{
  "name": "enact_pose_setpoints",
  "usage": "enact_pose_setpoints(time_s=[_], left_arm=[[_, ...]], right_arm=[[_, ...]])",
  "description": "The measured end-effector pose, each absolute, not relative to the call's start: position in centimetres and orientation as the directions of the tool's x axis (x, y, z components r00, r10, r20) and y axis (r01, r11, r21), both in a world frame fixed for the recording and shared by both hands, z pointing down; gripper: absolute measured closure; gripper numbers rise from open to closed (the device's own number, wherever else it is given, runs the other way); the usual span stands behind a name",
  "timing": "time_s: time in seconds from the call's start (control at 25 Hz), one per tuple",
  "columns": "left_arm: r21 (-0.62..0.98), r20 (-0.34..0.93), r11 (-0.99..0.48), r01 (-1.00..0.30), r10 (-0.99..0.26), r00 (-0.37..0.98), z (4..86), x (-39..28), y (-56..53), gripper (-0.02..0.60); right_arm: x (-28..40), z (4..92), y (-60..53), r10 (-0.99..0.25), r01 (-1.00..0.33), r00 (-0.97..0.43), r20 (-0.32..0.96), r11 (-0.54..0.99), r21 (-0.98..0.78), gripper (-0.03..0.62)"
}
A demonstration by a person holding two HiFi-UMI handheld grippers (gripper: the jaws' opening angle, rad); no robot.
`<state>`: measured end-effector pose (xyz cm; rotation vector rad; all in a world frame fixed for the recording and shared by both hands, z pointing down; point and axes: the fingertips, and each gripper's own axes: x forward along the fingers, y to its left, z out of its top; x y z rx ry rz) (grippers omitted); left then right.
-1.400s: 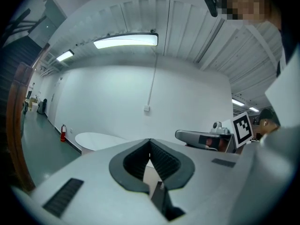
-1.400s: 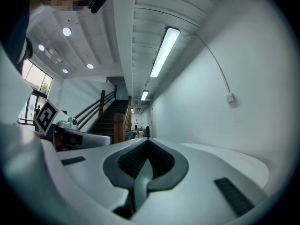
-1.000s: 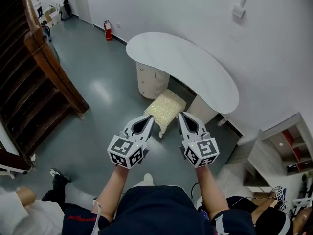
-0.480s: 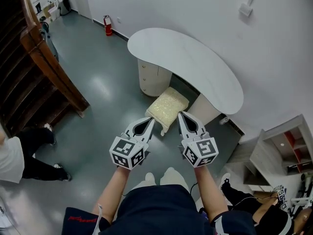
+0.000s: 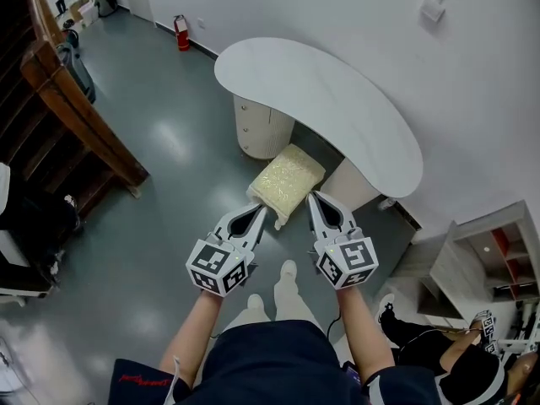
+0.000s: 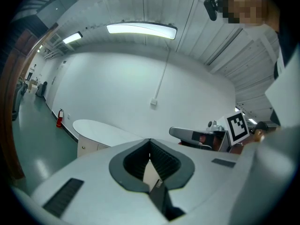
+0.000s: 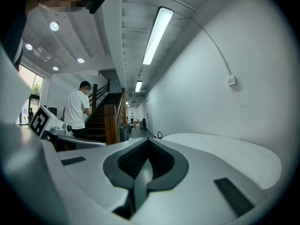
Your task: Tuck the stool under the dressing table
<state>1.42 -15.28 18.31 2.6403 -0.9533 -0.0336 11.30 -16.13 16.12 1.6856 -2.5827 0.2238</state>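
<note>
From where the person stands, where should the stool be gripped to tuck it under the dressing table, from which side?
Probably the near edge of the stool, from the person's side, left gripper and right gripper at its corners: that edge faces them, the far end points under the dressing table.

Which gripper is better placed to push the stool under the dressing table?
Probably the left gripper: its shut tip sits at the stool's near edge, behind it toward the dressing table. The right gripper lies alongside the stool's side.
</note>
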Motion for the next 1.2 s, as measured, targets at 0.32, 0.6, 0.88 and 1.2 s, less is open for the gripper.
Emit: enact_pose_setpoints(time_s=[0.32,0.6,0.88,1.2], left_arm=[[0.337,0.104,-0.679,-0.652,-0.661,0.743,21.5,1.2,-18.1,0.574],[0.361,0.128,-0.676,-0.642,-0.646,0.753,25.4,2.2,-19.7,0.574],[0.394,0.164,-0.632,-0.667,-0.666,0.728,28.8,3.2,-21.6,0.574],[0.421,0.199,-0.620,-0.662,-0.649,0.734,34.7,3.7,-21.7,0.574]], right_arm=[[12.7,18.8,-18.8,-0.902,-0.914,-0.404,0.151,0.392,-0.106,0.588],[13.6,22.1,-20.7,-0.885,-0.903,-0.429,0.180,0.418,-0.094,0.588],[14.1,24.7,-22.4,-0.883,-0.902,-0.430,0.187,0.415,-0.116,0.588],[14.9,30.3,-23.6,-0.871,-0.897,-0.439,0.220,0.412,-0.157,0.588]])
